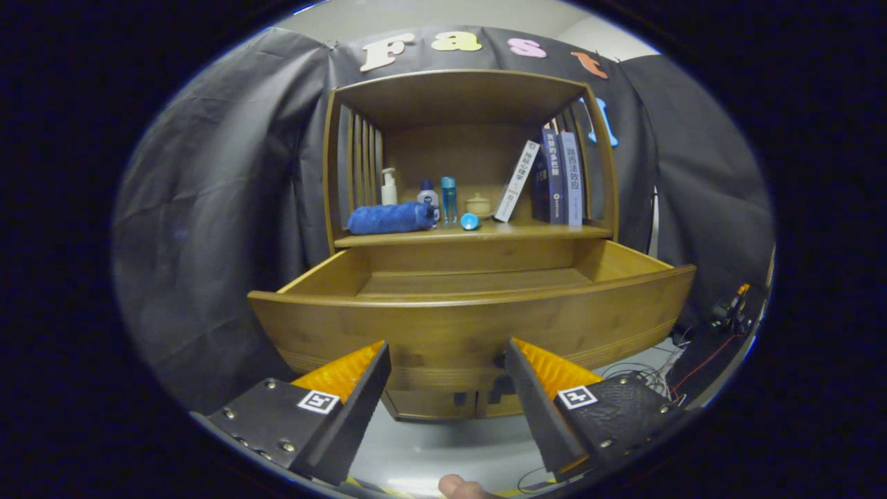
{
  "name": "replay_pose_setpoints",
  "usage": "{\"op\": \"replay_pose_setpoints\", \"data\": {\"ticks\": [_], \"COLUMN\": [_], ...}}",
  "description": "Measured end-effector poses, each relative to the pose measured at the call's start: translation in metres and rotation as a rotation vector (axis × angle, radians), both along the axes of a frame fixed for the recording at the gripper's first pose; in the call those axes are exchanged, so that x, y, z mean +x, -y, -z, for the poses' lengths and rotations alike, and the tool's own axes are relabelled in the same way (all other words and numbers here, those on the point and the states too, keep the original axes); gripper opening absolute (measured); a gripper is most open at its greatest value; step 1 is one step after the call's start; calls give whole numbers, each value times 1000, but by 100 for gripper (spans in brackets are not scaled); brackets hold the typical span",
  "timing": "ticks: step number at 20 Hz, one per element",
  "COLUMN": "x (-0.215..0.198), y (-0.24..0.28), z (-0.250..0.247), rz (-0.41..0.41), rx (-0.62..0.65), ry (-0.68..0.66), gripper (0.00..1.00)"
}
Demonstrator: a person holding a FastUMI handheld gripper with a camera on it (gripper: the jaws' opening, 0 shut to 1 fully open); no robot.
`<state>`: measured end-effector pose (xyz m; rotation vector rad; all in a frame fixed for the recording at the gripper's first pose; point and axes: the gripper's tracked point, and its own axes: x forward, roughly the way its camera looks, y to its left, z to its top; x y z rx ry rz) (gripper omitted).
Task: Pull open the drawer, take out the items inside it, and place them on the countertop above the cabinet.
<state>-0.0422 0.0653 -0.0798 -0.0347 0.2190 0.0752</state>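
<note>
Mid-frame, the drawer (471,326) stands pulled out, rigid and likely heavy, while the gripper (447,371) hangs spread and empty before its front panel.

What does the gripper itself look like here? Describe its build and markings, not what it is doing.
The gripper has two wedge-shaped fingers with ribbed inner pads. Each sits on a dark, flat mounting block fastened with small round screws. Each block carries a square white tag printed with a black pattern. The fingers stand apart, with nothing between them.
</note>
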Motion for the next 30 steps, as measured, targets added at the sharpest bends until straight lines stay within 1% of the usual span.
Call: {"op": "replay_pose_setpoints", "data": {"ticks": [1, 3, 5, 7, 11, 17, 22, 24, 25, 26, 30], "x": [7, 18, 21, 24, 37, 67, 88, 99, 103, 107, 127], "y": [-1, 2, 4, 2, -6, -13, -18, -22, -21, -23, -22], "z": [3, 13, 14, 13, 16, 26, 23, 15, 22, 16, 18], "rz": [-2, 21, 37, 35, 69, 76, 86, 81, 82, 75, 75], "rx": [-10, -26, -31, -73, -83, -181, -177, -188, -184, -183, -177], "ry": [3, -12, 29, 59, 59, 24, 33, 75, 60, 89, 69], "gripper": [99, 99, 99, 98, 99, 99, 99, 99, 99, 99, 99]}}
